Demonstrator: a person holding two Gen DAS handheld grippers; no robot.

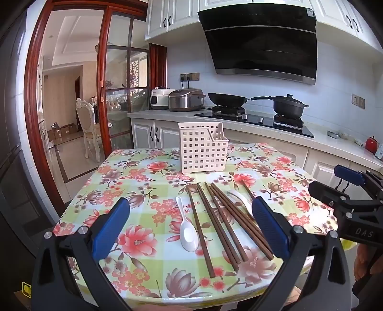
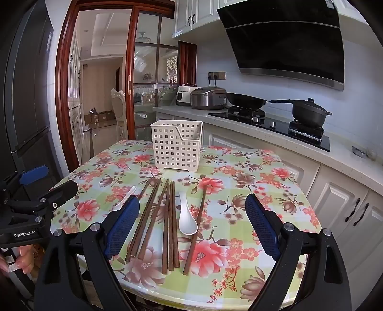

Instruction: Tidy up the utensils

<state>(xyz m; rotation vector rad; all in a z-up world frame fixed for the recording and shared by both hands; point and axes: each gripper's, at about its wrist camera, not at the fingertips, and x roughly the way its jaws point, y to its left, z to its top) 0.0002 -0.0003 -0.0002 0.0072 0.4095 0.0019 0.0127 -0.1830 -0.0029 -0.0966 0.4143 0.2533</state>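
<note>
Tools: your left gripper and right gripper are both wide apart, holding nothing | Things: chopsticks and spoons lie on the table, basket behind | Risk: thin sticks may roll or slip; you may bump the basket over.

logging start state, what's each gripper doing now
left gripper: open, holding nothing
right gripper: open, holding nothing

A white-tiled kitchen: white cabinets, a black range hood, a gas hob carrying a wok and lidded pot. A red-framed glass sliding door shows a sunlit dining room.
</note>
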